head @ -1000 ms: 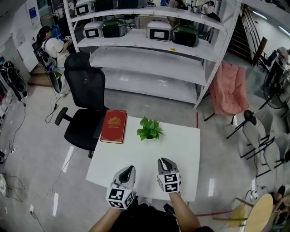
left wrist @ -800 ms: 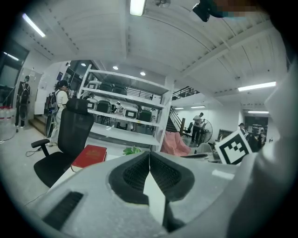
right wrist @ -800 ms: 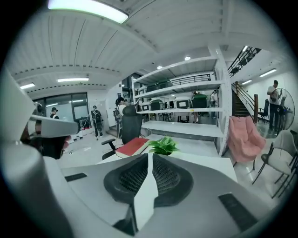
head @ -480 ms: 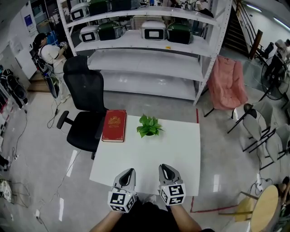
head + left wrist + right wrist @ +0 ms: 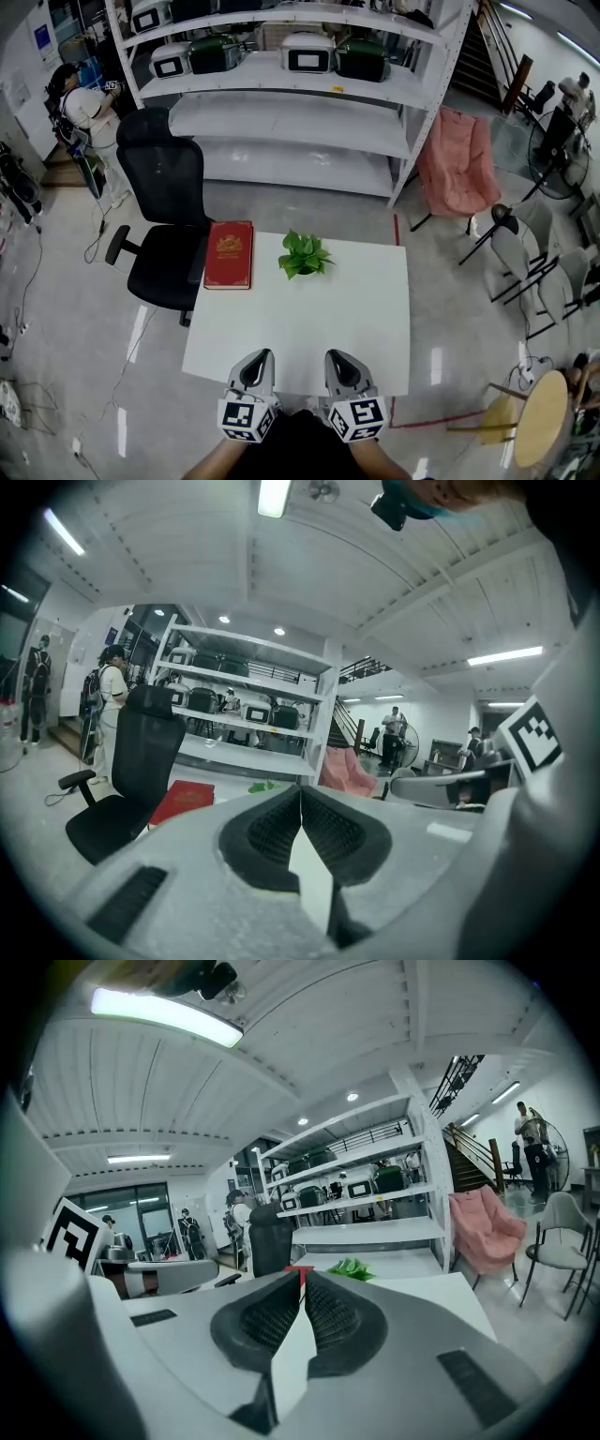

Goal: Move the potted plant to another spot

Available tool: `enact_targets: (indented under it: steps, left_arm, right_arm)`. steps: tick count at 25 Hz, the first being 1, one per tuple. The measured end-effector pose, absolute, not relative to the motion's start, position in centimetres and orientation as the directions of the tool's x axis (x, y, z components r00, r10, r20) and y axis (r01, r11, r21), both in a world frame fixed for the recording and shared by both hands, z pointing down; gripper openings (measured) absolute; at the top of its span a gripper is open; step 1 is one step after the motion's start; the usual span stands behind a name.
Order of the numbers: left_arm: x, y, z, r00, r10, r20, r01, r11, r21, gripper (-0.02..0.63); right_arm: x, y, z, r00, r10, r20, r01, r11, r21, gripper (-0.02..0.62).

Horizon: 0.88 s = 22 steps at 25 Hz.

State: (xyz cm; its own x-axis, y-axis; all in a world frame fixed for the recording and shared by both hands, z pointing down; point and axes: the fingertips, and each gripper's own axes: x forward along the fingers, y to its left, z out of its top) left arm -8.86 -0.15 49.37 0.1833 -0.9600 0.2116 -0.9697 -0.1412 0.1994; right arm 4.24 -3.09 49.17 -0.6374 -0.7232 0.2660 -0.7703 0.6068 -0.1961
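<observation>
A small potted plant (image 5: 304, 255) with green leaves stands near the far edge of the white table (image 5: 366, 319). It shows as a green patch (image 5: 263, 786) in the left gripper view and as leaves (image 5: 352, 1267) just past the jaws in the right gripper view. My left gripper (image 5: 255, 360) and right gripper (image 5: 338, 359) hover side by side over the table's near edge, well short of the plant. Both are shut with nothing between their jaws.
A red book (image 5: 230, 254) lies at the table's far left corner. A black office chair (image 5: 167, 216) stands left of the table. White shelving (image 5: 291, 84) with appliances is behind, with a pink chair (image 5: 457, 169) to the right. A person (image 5: 75, 108) stands far left.
Both grippers have drawn back toward me, from over the table to its near edge. The head view has shifted slightly. The plant and book have not moved.
</observation>
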Motion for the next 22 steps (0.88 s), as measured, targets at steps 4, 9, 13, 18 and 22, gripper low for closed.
enact_targets:
  steps: [4,9,13,18,22]
  left_arm:
    - [-8.7,-0.2,49.4,0.218,-0.954,0.206,-0.964,-0.178,0.197,0.017]
    - [-8.4,-0.2,49.4,0.244,-0.949,0.198,-0.958,-0.204,0.204,0.017]
    - [-8.2,0.1,49.3,0.252,-0.948,0.195,-0.954,-0.210,0.213,0.017]
    - [-8.4,0.5,49.2,0.254,-0.948,0.193,-0.954,-0.213,0.210,0.017]
    - [-8.6,0.6,49.3,0.256,-0.947,0.191,-0.953,-0.215,0.212,0.017]
  right_arm:
    - [3.8,-2.7,49.1,-0.632,-0.729,0.264,-0.774,0.609,-0.172,0.018]
    - [3.8,-2.6,48.9,-0.616,-0.739,0.274,-0.787,0.594,-0.166,0.012]
    - [3.8,-2.2,49.0,-0.613,-0.739,0.280,-0.789,0.592,-0.166,0.012]
    - [3.7,-1.9,48.9,-0.611,-0.739,0.284,-0.791,0.589,-0.167,0.012]
    - [3.5,-1.7,49.0,-0.616,-0.738,0.274,-0.786,0.595,-0.165,0.012]
